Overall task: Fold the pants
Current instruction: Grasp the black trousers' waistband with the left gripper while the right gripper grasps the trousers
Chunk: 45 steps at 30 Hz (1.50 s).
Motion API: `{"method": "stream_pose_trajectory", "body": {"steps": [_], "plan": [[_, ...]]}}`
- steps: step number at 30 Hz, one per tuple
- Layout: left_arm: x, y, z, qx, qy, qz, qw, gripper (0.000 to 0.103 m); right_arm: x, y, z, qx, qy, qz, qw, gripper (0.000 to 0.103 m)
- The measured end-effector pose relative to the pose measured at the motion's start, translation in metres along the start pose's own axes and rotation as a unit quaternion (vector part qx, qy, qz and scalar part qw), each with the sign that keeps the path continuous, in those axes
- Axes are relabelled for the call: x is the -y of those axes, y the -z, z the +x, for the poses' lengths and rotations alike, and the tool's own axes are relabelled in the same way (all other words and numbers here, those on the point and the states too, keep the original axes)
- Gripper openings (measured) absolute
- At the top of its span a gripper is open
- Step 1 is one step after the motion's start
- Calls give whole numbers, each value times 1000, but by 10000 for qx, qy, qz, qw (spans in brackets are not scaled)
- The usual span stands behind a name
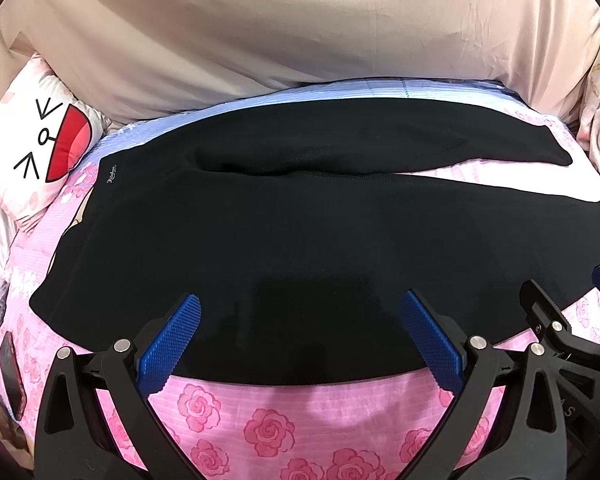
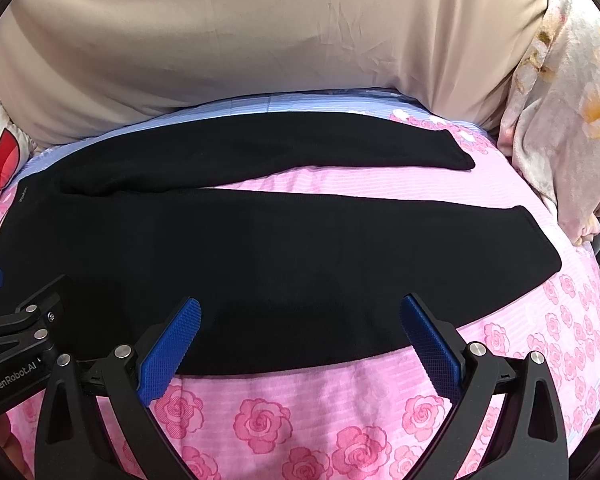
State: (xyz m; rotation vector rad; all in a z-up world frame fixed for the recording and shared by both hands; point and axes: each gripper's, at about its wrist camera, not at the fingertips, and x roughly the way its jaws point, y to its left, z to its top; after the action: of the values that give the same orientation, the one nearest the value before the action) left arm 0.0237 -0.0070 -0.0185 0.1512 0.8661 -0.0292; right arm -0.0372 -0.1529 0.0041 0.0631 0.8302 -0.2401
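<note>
On rose bedsheet [image 2: 260, 420]: black pants [image 1: 280, 248] flat | left claw [image 1: 300, 336] apart | right claw [image 2: 300, 340] apart

Black pants [image 1: 284, 232] lie spread flat across the middle of both frames, unfolded, waistband toward the left edge with a small pale label at its upper left corner, the two legs running rightward and parting in a narrow V; the upper leg ends short of the lower one's cuff
</note>
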Motion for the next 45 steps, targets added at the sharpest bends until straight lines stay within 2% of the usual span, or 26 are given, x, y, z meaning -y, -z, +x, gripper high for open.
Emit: {"method": "stream_pose_trajectory", "body": {"steps": [4, 7, 10, 12, 14, 16, 19, 21, 22, 25, 28, 29, 33, 34, 35, 36, 37, 38, 39, 40, 41, 45], "plan": [[0, -3, 7, -58, 63, 2, 10000, 98, 2, -2, 4, -10, -43, 11, 10000, 98], [-10, -10, 16, -123, 267, -126, 9995, 98, 16, -12, 9, 84, -110, 36, 9999, 98], [-45, -23, 33, -255, 584, -659, 9958, 98, 57, -40, 26, 245, -239, 280, 9990, 98], [-80, -36, 46, -229, 548, -1125, 9919, 98, 101, -68, 48, 265, -352, 563, 9974, 98], [-124, -51, 60, -158, 218, -1562, 9874, 98, 137, -93, 75, 137, -467, 756, 9960, 98], [-166, -65, 72, -111, 69, -1938, 9809, 98, 173, -121, 110, -85, -534, 896, 9945, 98], [-221, -86, 93, -72, 9, -2394, 9709, 98, 211, -161, 165, -379, -262, 942, 9945, 98], [-266, -100, 115, -178, 152, -2731, 9617, 98, 233, -185, 194, -342, -154, 1076, 9935, 98], [-287, -105, 125, -269, 19, -2952, 9550, 98, 240, -192, 203, -327, -169, 1147, 9927, 98], [-328, -120, 147, -241, -184, -3256, 9450, 98, 253, -216, 240, -482, -262, 1209, 9911, 98], [-363, -138, 177, -394, -264, -3151, 9479, 98, 250, -227, 269, -743, -356, 1084, 9907, 98], [-371, -142, 189, -472, -224, -3124, 9485, 98, 248, -229, 278, -817, -363, 1070, 9902, 98], [-395, -146, 238, -970, 121, -3320, 9382, 97, 238, -237, 286, -733, -264, 833, 9935, 98], [-395, -148, 247, -1044, 88, -3277, 9389, 97, 237, -238, 286, -664, -317, 852, 9936, 92], [-394, -151, 252, -1033, -59, -3161, 9431, 93, 236, -240, 286, -637, -297, 836, 9940, 77], [-391, -155, 259, -1023, -151, -2940, 9502, 89, 236, -241, 285, -643, -215, 814, 9944, 69], [-389, -160, 261, -957, -260, -2746, 9564, 70, 237, -243, 283, -651, -192, 840, 9942, 49], [-387, -164, 262, -935, -377, -2634, 9594, 50, 245, -245, 280, -650, -420, 947, 9925, 19], [-387, -167, 263, -955, -309, -2591, 9606, 42, 250, -245, 276, -656, -693, 1140, 9889, 17], [-388, -169, 262, -997, -21, -2650, 9591, 28, 252, -245, 272, -590, -711, 1169, 9888, 17], [-390, -170, 257, -999, 129, -2743, 9564, 25, 252, -246, 267, -539, -721, 1140, 9894, 16], [-390, -173, 218, -558, 340, -2659, 9618, 23, 260, -248, 240, -221, -903, 1154, 9890, 14]]}}
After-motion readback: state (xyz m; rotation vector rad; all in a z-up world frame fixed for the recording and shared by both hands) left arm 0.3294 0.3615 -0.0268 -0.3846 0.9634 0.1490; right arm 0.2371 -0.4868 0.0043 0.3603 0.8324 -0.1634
